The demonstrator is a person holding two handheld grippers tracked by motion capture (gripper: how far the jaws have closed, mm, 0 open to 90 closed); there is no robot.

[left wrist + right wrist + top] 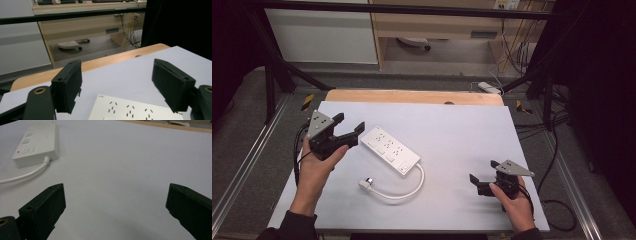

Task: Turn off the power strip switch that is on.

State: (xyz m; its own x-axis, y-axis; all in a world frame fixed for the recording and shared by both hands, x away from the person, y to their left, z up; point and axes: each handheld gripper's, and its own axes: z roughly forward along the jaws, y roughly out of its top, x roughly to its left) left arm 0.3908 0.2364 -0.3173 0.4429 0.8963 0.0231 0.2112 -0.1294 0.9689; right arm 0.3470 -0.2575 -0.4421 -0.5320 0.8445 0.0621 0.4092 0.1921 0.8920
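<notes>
A: High view, legend: a white power strip [390, 150] lies diagonally at mid-table, its cord [404, 190] looping to a plug [365, 184]. How will it handle?

B: Likely rigid, light and smooth; grasp across the narrow body, not the limp cord.

A: The grippers?

B: The left gripper [348, 126], jaws spread, hovers just beside the strip's far end. The right gripper [484, 176], also spread, holds nothing and sits well apart. Nothing on the grey table [462, 130] obstructs; floor cables [557, 200] lie beyond its edge.

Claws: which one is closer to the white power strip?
The left claw. It sits right beside the power strip, while the right claw waits far across the table.
</notes>
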